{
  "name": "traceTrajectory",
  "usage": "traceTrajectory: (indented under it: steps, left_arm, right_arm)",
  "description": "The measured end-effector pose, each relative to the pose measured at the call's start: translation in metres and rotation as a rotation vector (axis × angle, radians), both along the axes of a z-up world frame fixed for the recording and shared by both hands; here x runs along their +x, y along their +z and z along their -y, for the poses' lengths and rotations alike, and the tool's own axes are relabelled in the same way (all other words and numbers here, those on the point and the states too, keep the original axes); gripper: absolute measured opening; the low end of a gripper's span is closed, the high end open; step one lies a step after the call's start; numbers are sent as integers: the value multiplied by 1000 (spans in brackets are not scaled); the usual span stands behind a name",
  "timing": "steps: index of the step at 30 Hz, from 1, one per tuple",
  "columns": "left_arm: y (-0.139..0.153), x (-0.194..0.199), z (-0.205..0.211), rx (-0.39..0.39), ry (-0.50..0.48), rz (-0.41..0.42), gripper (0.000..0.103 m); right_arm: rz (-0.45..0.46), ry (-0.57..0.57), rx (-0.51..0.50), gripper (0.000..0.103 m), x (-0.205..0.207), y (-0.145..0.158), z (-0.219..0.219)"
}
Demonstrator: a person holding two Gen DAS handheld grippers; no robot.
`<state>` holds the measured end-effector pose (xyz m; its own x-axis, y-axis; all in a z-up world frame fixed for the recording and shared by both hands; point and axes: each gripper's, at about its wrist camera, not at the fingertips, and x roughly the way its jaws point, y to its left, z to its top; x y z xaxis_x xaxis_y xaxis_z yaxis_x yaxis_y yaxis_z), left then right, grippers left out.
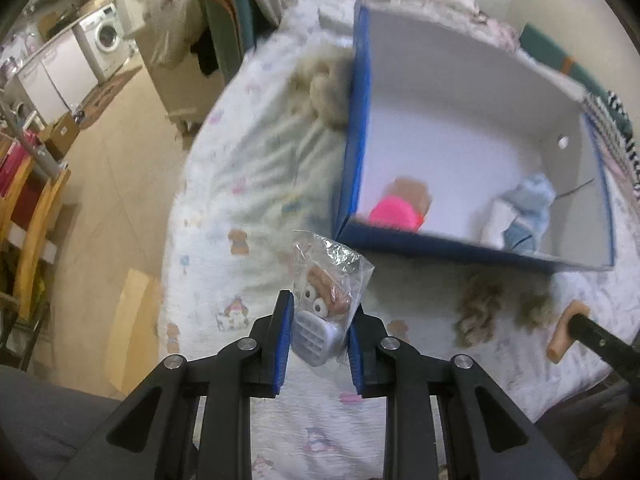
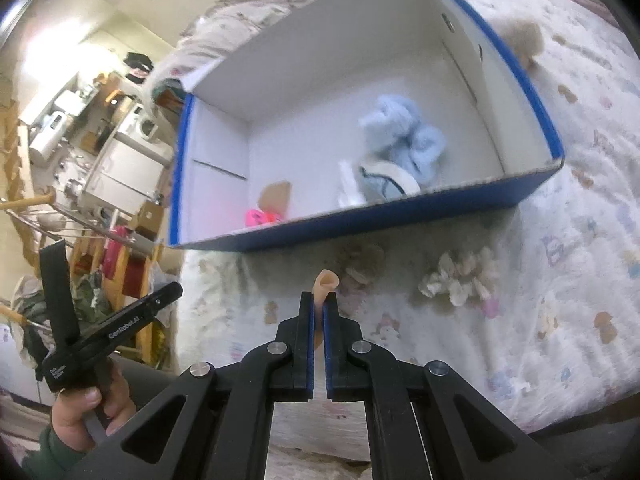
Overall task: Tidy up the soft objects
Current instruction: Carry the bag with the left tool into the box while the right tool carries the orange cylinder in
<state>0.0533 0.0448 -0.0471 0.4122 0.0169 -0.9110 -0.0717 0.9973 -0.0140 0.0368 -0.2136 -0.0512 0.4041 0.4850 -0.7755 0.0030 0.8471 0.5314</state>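
My left gripper (image 1: 320, 312) is shut on a clear plastic bag (image 1: 326, 280) that holds a brown piece, white rings and a grey grid-shaped piece, a little above the bed. My right gripper (image 2: 319, 300) is shut on a small tan rubbery piece (image 2: 326, 285), also seen at the right in the left wrist view (image 1: 566, 336). A blue box with a white inside (image 1: 362, 120) (image 2: 400, 212) lies open on the bed. In it are a pink and brown toy (image 1: 400, 210) (image 2: 266, 210) and a light blue plush (image 1: 524, 212) (image 2: 404, 136).
The bed has a white printed quilt (image 1: 248, 200) (image 2: 580, 280). Grey-brown fluffy items (image 1: 478, 316) (image 1: 324, 88) lie before and left of the box. A white fluffy scrunchie (image 2: 460, 276) lies near the box. The left gripper's handle (image 2: 108, 332) and hand show at left. The floor and wooden chairs (image 1: 32, 216) lie left.
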Motion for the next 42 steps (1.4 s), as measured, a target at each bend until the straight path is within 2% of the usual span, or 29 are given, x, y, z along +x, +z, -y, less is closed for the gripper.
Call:
traceTrajectory:
  steps: [6, 10, 13, 23, 29, 33, 42]
  left_arm:
    - [40, 5, 11, 3, -43, 86, 23]
    - [54, 18, 18, -14, -61, 102, 23]
    - [58, 30, 24, -6, -77, 116, 23]
    - [64, 75, 46, -15, -131, 132, 23]
    - [59, 95, 62, -8, -161, 126, 23]
    - [48, 107, 70, -8, -169, 105, 23]
    - [14, 121, 81, -36, -205, 112, 23]
  right_arm:
    - [71, 14, 18, 5, -2, 24, 0]
    - [91, 10, 28, 6, 5, 35, 2]
    - [92, 10, 49, 6, 12, 40, 3]
    - [120, 5, 19, 6, 46, 54, 10]
    - [137, 4, -3, 6, 72, 56, 17]
    - [99, -24, 5, 6, 87, 41, 25]
    - [81, -83, -10, 6, 95, 17, 35]
